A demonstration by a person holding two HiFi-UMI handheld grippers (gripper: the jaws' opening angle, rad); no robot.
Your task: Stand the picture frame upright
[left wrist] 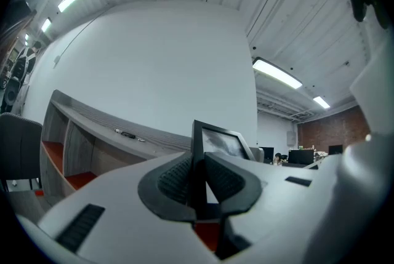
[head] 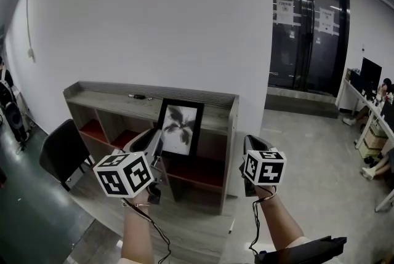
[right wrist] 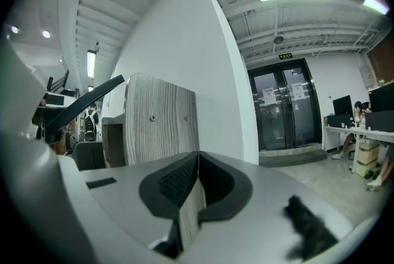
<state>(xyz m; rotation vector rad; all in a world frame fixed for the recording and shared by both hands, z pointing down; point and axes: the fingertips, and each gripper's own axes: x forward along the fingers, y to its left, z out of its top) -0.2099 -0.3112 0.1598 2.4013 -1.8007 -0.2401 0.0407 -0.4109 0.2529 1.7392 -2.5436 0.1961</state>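
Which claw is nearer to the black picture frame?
Left. The left claw is shut on the left edge of the picture frame. The right claw, shut and empty, is apart from the frame, off to its right by the end panel of the shelf unit.

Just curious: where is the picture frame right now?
Head view, centre: the picture frame is upright before the wooden shelf, clamped by the left hand-held gripper.

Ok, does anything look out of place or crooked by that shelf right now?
Only the picture frame: it seems to stand on nothing, hanging close to upright in front of the shelf unit, pinched by its left edge in the left gripper. Nothing looks spilled or damaged.
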